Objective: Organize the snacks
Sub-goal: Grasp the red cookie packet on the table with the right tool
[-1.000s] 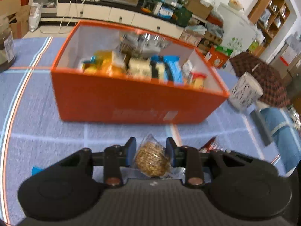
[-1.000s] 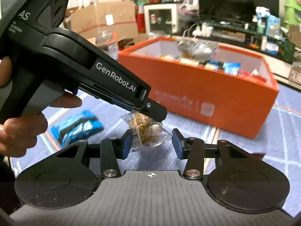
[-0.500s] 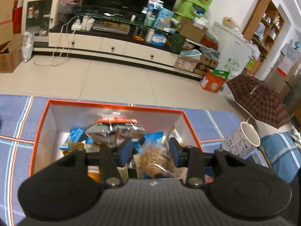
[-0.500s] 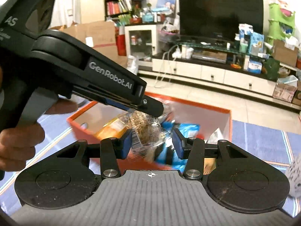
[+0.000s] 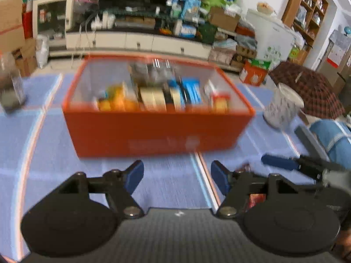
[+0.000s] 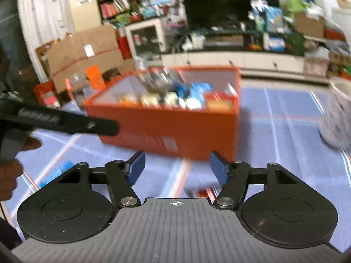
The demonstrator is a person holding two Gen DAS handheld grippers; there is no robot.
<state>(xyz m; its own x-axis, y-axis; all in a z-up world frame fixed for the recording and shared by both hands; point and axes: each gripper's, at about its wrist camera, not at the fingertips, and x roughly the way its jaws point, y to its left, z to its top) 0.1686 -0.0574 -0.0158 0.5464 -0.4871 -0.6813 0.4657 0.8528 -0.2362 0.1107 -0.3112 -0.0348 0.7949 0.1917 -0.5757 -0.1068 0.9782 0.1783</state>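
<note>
The orange box (image 5: 158, 131) (image 6: 171, 131) stands on the blue mat, packed with several snack packets in orange, cream, blue and silver. My left gripper (image 5: 177, 176) hangs in front of the box's near wall, its jaws opening with nothing between them. My right gripper (image 6: 177, 168) is also short of the box, its jaws opening and empty. A blue packet (image 6: 57, 171) lies on the mat at the left. A red packet (image 5: 255, 197) (image 6: 204, 191) lies just below the grippers. Both views are blurred by motion.
A white patterned cup (image 5: 283, 107) (image 6: 337, 120) stands to the right of the box, with a plaid umbrella (image 5: 311, 92) behind it. A jar (image 5: 11, 87) (image 6: 81, 87) stands to the left. A hand (image 6: 11, 171) holds the left gripper's black body (image 6: 65, 121).
Both grippers held a clear packet of brown snack, carried it over the box, and let go. They have since pulled back in front of the box with their jaws apart and empty.
</note>
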